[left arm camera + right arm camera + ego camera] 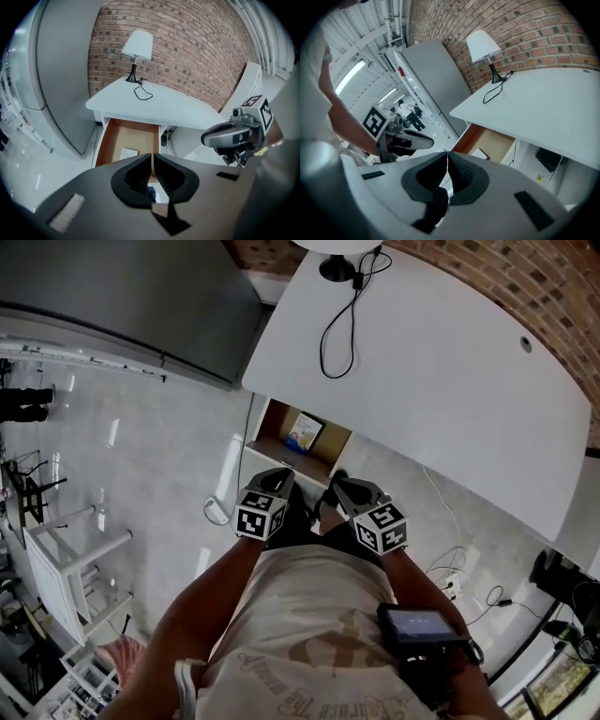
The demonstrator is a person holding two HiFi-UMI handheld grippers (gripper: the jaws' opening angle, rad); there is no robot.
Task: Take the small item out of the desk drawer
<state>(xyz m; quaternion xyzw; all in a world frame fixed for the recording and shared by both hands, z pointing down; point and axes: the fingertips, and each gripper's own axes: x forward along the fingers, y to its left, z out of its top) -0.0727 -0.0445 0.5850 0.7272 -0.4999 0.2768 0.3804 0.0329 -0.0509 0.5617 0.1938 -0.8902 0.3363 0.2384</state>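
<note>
**At the White Desk: Drawer Open, Both Grippers Closed and Empty**

Against a red brick wall (187,51) stood a white desk (450,381), bearing a white-shaded lamp (137,47) and its looped black cord (339,329). A tall grey cabinet (122,296) stood beside the desk on a pale, glossy floor (159,446). Under the desktop, the drawer (110,140) was pulled out, exposing its brown interior. The small item (304,432), a flat printed card, lay inside the drawer. The left gripper (152,157) and right gripper (447,153) were held side by side short of the drawer front, well apart from the card. Both had their jaws pressed together, with nothing between them.
</note>
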